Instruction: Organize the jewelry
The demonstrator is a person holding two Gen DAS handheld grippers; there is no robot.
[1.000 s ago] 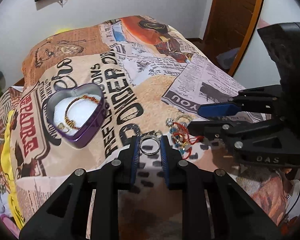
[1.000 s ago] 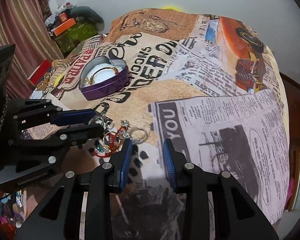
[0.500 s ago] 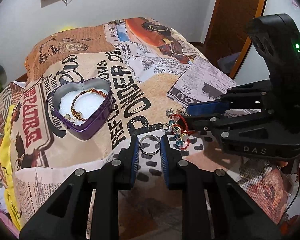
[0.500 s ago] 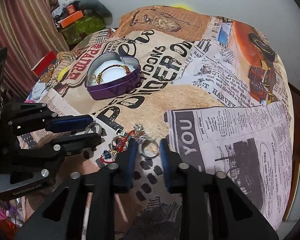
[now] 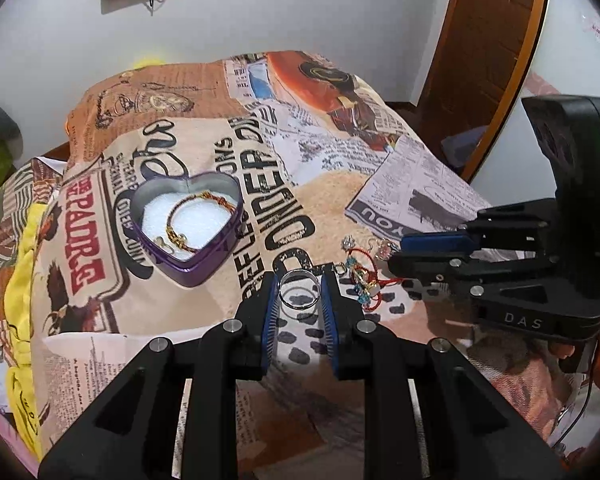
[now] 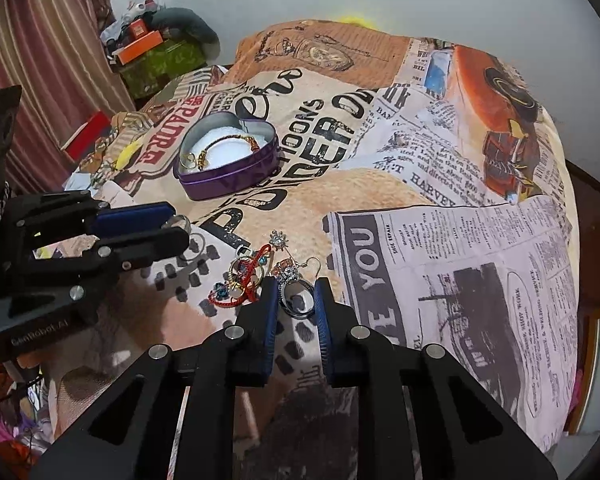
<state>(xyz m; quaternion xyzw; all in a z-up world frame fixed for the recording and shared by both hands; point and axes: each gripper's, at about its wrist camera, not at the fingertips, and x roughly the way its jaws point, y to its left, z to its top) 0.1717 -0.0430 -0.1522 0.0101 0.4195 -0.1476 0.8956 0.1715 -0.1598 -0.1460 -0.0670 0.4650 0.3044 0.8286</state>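
Note:
My left gripper [image 5: 300, 294] is shut on a silver ring [image 5: 300, 289], held just above the bedspread; it also shows in the right wrist view as the left gripper [image 6: 182, 228]. My right gripper [image 6: 296, 296] is closing its jaws, and a silver hoop earring [image 6: 298, 300] with a pink stone stands between them, touching both pads. To its left lies a tangle of jewelry [image 6: 246, 276] with red cord and blue beads. A purple heart-shaped tin [image 6: 228, 188] stands farther back, with a gold and red bracelet [image 6: 224, 144] on its white lining.
Everything lies on a bed covered in a newspaper-print spread [image 6: 460, 260]. Boxes and clutter [image 6: 156, 52] are stacked by a curtain at the far left. A wooden door [image 5: 488, 60] stands to the right of the bed, and a white wall behind it.
My right gripper has moved forward to the jewelry pile and narrowed its jaws around the hoop earring. The left gripper has kept the ring and hardly moved.

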